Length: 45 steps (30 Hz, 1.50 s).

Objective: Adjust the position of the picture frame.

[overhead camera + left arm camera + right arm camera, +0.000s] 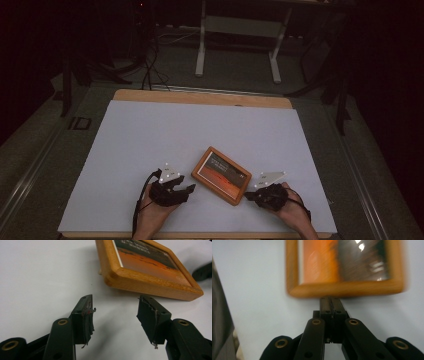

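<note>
Two tools, left tool [190,189] spread wide, right tool [248,195] clenched empty, flanking one wooden picture frame [221,175].

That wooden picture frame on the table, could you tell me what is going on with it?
A person holds a gripper in each hand beside the wooden picture frame, which lies flat on the white table. The left gripper is open, just short of one corner. The right gripper is shut, its tips at the frame's edge. Neither grips it.
</note>
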{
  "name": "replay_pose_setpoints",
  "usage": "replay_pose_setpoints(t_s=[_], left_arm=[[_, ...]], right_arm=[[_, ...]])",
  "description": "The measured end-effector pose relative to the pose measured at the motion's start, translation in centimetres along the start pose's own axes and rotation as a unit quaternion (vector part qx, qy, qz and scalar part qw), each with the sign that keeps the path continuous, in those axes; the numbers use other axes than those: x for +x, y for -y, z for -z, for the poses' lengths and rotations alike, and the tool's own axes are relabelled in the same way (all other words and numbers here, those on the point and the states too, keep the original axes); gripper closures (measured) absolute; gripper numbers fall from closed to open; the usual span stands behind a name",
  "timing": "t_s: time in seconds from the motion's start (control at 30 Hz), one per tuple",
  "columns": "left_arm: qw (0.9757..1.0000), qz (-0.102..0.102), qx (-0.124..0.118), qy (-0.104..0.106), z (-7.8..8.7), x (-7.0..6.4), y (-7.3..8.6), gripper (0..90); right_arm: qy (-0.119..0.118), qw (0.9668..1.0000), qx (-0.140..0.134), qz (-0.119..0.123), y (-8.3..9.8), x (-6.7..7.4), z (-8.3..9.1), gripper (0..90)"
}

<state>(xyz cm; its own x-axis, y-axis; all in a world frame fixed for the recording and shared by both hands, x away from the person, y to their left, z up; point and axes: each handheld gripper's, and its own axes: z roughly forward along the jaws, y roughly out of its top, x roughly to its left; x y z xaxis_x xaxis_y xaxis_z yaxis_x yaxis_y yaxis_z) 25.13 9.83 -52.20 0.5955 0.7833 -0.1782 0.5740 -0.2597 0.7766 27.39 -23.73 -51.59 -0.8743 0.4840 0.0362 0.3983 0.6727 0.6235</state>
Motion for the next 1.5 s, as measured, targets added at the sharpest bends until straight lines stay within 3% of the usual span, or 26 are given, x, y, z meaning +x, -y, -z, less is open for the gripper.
replay_pose_setpoints(t_s=[0.17,0.27,0.43,0.67,0.83,0.93,1.03,1.17,1.33,1.5], left_arm=[[0.9997,0.02,-0.001,0.016,-0.9,-0.4,-0.4,42.8],[0.999,0.036,-0.004,0.026,-1.5,-0.4,-0.6,40.6],[0.9972,0.063,-0.005,0.039,-2.0,-0.3,-0.7,37.3],[0.9945,0.084,0.003,0.063,-2.9,-0.5,-1.2,33.5],[0.9893,0.117,-0.002,0.086,-3.4,0.1,-1.6,30.9],[0.9875,0.129,-0.009,0.09,-3.5,0.4,-1.8,31.7],[0.9887,0.13,-0.007,0.075,-3.5,0.3,-2.3,33.1],[0.9913,0.124,-0.002,0.046,-3.4,0.3,-3.1,44.7],[0.9915,0.118,-0.009,0.054,-2.9,0.2,-3.9,49.6],[0.9939,0.094,-0.018,0.056,-2.4,-0.5,-5.2,53.7]], right_arm=[[0.026,0.9985,-0.04,-0.025,-1.4,-2.4,1.2,76.1],[0.032,0.9978,-0.047,-0.035,-2.6,-3.8,0.6,67.0],[0.018,0.9967,-0.056,-0.055,-4.0,-5.5,-1.1,56.3],[-0.004,0.9969,-0.054,-0.057,-5.0,-6.3,-2.9,48.3],[-0.022,0.9965,-0.055,-0.058,-5.2,-6.5,-3.2,45.5],[-0.033,0.9964,-0.054,-0.055,-5.2,-6.6,-3.3,45.7],[-0.044,0.9964,-0.054,-0.049,-5.3,-6.4,-3.4,45.5],[-0.044,0.9964,-0.058,-0.045,-5.4,-6.3,-3.5,45.5],[-0.043,0.9961,-0.065,-0.042,-5.7,-6.3,-3.2,45.2],[-0.047,0.9956,-0.073,-0.035,-6.2,-6.4,-2.7,42.2]])
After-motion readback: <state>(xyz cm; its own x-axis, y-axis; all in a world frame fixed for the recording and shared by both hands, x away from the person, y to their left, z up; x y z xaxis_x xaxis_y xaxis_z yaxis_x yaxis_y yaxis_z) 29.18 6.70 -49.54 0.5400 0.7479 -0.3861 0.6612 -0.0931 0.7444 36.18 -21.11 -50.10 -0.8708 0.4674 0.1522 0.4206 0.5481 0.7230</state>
